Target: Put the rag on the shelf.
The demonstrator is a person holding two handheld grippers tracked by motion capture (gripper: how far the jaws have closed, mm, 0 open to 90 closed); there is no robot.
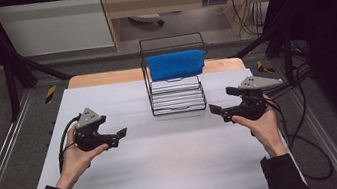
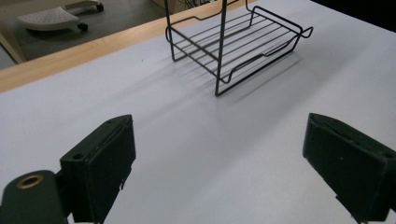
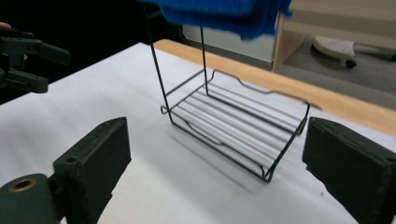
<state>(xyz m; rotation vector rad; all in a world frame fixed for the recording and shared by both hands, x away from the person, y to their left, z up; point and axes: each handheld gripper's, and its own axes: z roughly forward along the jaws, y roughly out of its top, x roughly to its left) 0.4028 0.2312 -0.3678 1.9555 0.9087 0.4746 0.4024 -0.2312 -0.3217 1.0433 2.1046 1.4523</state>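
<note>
Both sleeves enter at the bottom edge of the high view, one hand per tool. Left gripper [image 1: 120, 132] sits low over the white table [image 1: 176, 159], well left of the wire rack [image 1: 177, 96]; right gripper [image 1: 215, 109] sits just off the rack's right front corner. Jaws on both stand wide apart with nothing between them, confirmed in each gripper view: bare table surface shows across the gap. Blue towel [image 1: 176, 65] hangs folded over the rack's top bar, at the far middle of the table, clear of the shelf below it. Rack's lower shelf is bare wire, nothing on it. In the right gripper view the towel [image 3: 219, 14] sits at the top edge, above the rack [image 3: 233, 130], so that tool is aimed under it and looks at the shelf rather than the cloth; the left gripper [image 3: 28, 60] shows farther off at that view's left. Left gripper view faces the rack [image 2: 233, 46] from the other side, at longer range. Symmetric, released, both angled inward: reads as a ready pose flanking the rack, no contact yet. Judgement: towel is the likely target, right tool has the shorter reach, and needs to rise to get at the hanging edge.
</note>
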